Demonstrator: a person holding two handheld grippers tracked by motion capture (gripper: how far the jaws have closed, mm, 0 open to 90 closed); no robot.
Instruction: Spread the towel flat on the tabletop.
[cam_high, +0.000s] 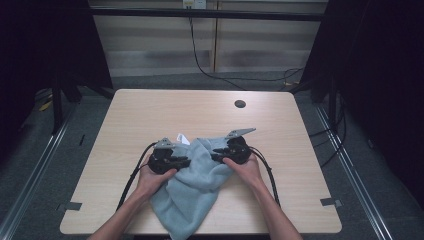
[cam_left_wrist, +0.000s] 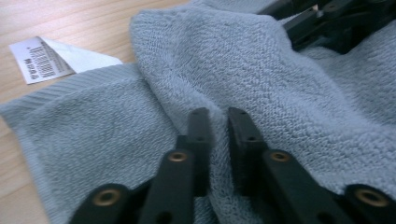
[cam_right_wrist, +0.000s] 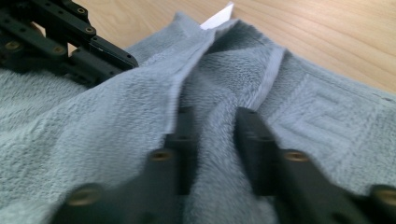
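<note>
A light blue-grey terry towel (cam_high: 192, 187) lies bunched on the near half of the wooden table (cam_high: 150, 110), one end hanging over the front edge. My left gripper (cam_high: 186, 162) comes at the towel's upper left; in the left gripper view its jaws (cam_left_wrist: 218, 114) stand close together and pinch a raised fold of the towel (cam_left_wrist: 116, 140). My right gripper (cam_high: 215, 155) meets the towel from the right; its jaws (cam_right_wrist: 215, 114) grip a ridge of the towel (cam_right_wrist: 93, 116) beside the hem. The two grippers face each other, a short stretch of cloth between them.
A white barcode label (cam_left_wrist: 51, 60) sticks out from the towel's far corner (cam_high: 183, 137). A round cable hole (cam_high: 240, 104) sits in the far right of the tabletop. Black cables trail from both grippers along the forearms. Dark frames flank the table.
</note>
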